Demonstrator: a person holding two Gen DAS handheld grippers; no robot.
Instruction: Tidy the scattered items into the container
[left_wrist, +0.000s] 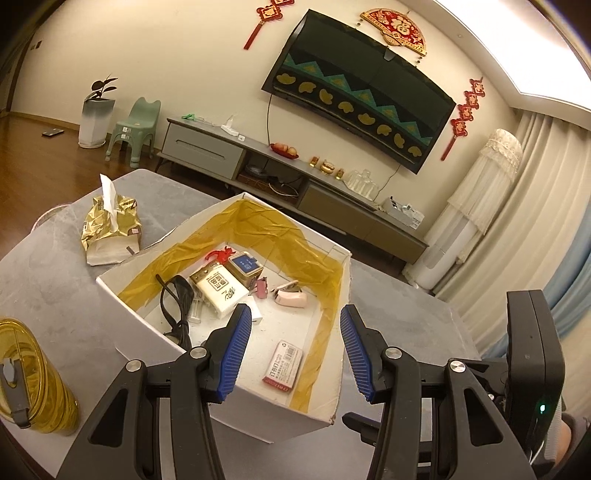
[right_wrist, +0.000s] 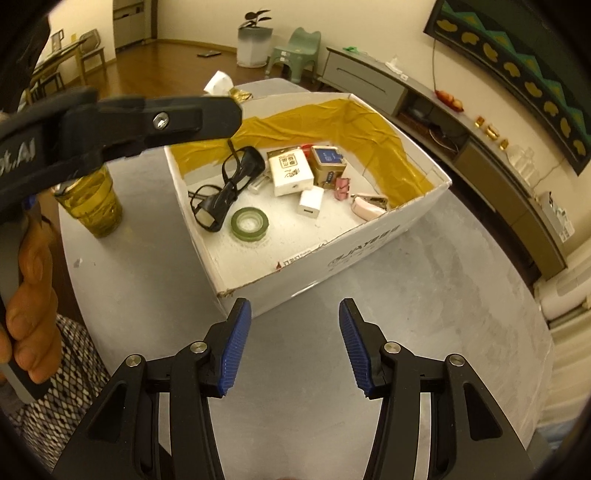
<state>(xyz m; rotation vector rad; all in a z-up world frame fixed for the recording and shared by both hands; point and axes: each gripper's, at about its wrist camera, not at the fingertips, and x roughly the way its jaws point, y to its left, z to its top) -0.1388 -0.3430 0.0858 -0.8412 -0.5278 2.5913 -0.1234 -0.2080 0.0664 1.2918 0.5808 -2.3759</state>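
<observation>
White cardboard box (right_wrist: 369, 240), yellow-taped inner walls, small items inside, left tool (left_wrist: 295, 350) and right tool (right_wrist: 293, 343) both spread, empty

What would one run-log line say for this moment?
left gripper: open, empty, over white cardboard box | right gripper: open, empty, above grey table | box: holds items
</observation>
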